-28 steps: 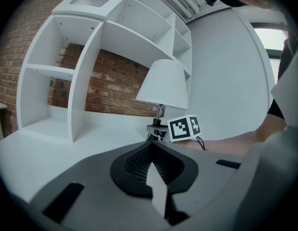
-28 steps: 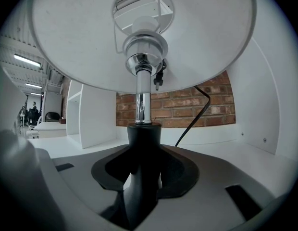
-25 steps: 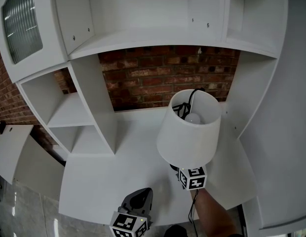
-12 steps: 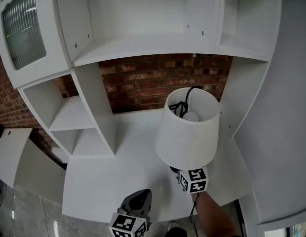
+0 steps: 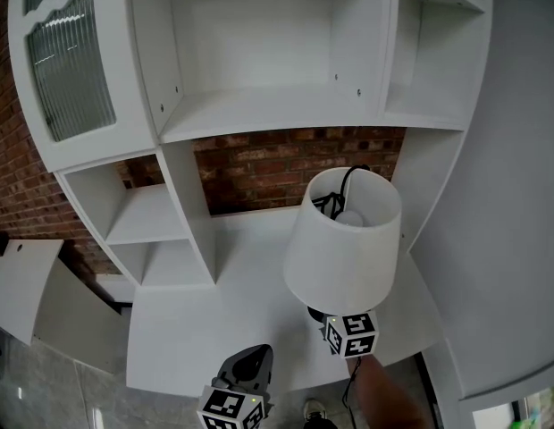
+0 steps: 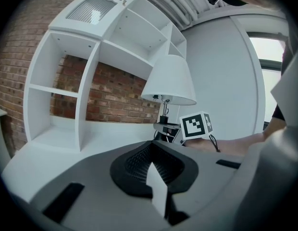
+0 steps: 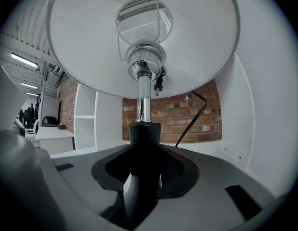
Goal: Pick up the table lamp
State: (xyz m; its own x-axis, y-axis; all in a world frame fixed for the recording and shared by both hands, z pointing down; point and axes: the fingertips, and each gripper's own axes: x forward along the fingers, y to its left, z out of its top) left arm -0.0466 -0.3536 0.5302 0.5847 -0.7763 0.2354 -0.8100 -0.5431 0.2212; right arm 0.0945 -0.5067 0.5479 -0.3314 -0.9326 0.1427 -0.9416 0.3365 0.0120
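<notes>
The table lamp has a white cone shade, a chrome stem and a black foot. It hangs above the white desk top, upright. My right gripper is shut on its black foot, just under the shade; the shade hides the fingertips in the head view. From the right gripper view I look up into the shade. My left gripper is low at the desk's front edge, shut and holding nothing. The left gripper view shows the lamp to its right, clear of the left gripper.
A white shelving unit with side cubbies stands over the desk against a brick wall. A ribbed glass door is at the upper left. The lamp's black cord trails back toward the wall. A white wall closes the right side.
The right gripper has lifted the lamp higher off the desk. The left gripper has risen too. More of the upper shelf shows now.
</notes>
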